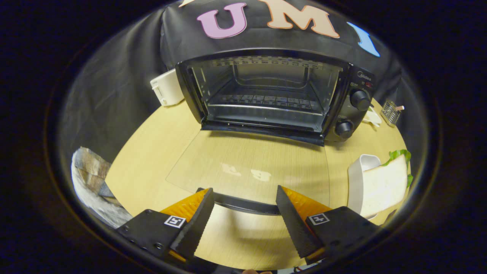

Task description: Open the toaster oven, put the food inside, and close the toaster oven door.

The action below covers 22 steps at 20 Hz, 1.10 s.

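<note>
The black toaster oven stands at the back of the round wooden table, its cavity and wire rack exposed. Its glass door lies folded flat toward me. The door's dark handle runs across just between my fingertips. My gripper is open, its fingers spread wide at either end of the handle and pressing on nothing. The food, a sandwich of white bread with green lettuce, leans in a white dish to the right of my right finger.
Two knobs sit on the oven's right panel. A white appliance stands left of the oven, and a small wire basket right of it. The table's edge drops off to the left, above a crumpled grey sheet.
</note>
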Each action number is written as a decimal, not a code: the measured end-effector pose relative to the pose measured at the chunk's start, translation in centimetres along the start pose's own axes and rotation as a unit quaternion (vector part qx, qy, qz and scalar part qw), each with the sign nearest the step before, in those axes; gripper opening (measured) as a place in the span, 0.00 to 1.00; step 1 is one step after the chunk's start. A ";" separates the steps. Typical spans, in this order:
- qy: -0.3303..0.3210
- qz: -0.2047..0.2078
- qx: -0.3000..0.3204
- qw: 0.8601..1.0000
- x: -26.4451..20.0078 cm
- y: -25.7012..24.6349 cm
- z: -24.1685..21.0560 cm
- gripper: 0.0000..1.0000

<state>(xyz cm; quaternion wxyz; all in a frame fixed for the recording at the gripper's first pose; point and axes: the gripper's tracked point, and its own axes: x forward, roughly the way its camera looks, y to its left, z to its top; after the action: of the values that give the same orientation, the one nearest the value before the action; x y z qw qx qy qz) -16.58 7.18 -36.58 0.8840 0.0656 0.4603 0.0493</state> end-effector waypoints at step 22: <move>-0.140 -0.108 0.088 0.980 -13.2 -30.0 7.5 0.99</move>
<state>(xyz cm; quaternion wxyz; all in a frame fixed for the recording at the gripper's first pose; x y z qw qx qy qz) -17.14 -24.88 -26.49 0.9307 0.0994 0.3385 -0.0970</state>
